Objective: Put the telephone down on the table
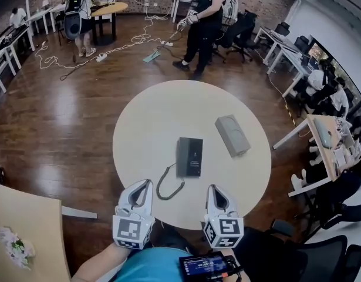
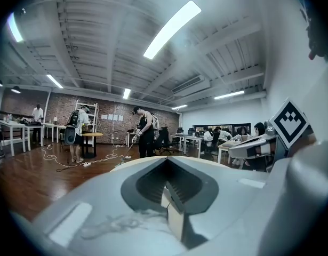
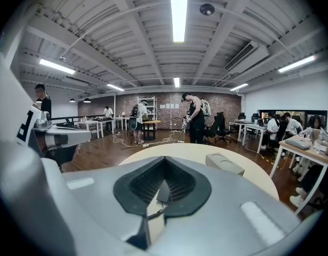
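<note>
nearest me, a small lit screen (image 1: 206, 266) sits at chest height under the head camera. just past it my left gripper (image 1: 147, 183) and right gripper (image 1: 211, 188) hover side by side over the near edge of the round cream table (image 1: 145, 116). both point away from me. left gripper view: the jaws meet at the tips, nothing between them. right gripper view: same, jaws pressed together and empty.

between the two grippers and a little ahead, the coiled cord (image 1: 168, 187) loops on the tabletop. it runs up to the dark grey telephone (image 1: 189, 156), which lies flat near the middle of the table, apart from both grippers.

right of the telephone and further off, a light grey box (image 1: 232, 135) lies at an angle, not touching it.

beyond the table is dark wood floor with white cables (image 1: 110, 49) trailing across it. a person in black (image 1: 201, 22) holds a flat mop (image 1: 152, 56), and another person with a backpack (image 1: 80, 13) stands at far left.
</note>
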The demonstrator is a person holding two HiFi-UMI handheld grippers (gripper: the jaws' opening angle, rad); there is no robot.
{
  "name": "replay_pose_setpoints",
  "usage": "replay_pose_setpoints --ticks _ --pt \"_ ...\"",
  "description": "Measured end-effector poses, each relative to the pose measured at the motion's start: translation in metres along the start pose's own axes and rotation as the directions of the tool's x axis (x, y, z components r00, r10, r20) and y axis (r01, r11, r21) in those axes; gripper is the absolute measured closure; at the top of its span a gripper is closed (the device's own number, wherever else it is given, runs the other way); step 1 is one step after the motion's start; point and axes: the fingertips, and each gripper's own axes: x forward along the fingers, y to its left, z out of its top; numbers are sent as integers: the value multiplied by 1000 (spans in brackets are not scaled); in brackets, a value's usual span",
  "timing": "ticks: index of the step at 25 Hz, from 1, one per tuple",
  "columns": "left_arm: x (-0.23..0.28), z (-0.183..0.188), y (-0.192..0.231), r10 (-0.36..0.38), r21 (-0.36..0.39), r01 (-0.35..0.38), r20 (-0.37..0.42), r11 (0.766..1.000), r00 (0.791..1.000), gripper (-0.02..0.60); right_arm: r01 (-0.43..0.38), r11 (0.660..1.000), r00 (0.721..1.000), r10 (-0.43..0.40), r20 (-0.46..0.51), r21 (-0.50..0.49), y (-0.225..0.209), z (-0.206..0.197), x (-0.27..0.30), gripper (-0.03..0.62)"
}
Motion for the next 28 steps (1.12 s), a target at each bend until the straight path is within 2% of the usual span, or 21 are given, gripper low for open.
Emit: replay_pose_setpoints --ticks 7,11,13,16,21,24,28 --pt "53 -1 4 54 2 -54 -29 999 998 569 -43 999 999 43 -18 0 -39 4 59 600" --pt "81 -8 1 78 15 -77 -54 997 995 569 -130 991 991 129 -43 -13 -53 -3 93 600" --pt "97 -18 -1 81 53 -76 -82 996 993 569 -197 980 978 196 -71 -5 -55 -11 112 555" --pt "119 -38 -6 81 113 -65 -140 991 987 569 -284 959 950 285 -128 26 -60 -33 137 497" --pt "151 -59 -7 97 122 -75 -186 990 978 569 -369 924 901 381 -209 95 -76 -72 176 453" --pt "164 -68 -10 94 112 -73 -195 991 976 568 -415 894 859 446 -251 167 -82 -98 197 442" --pt "173 -80 -9 105 105 -84 -213 991 971 569 -467 845 790 531 -305 262 -83 -133 219 415"
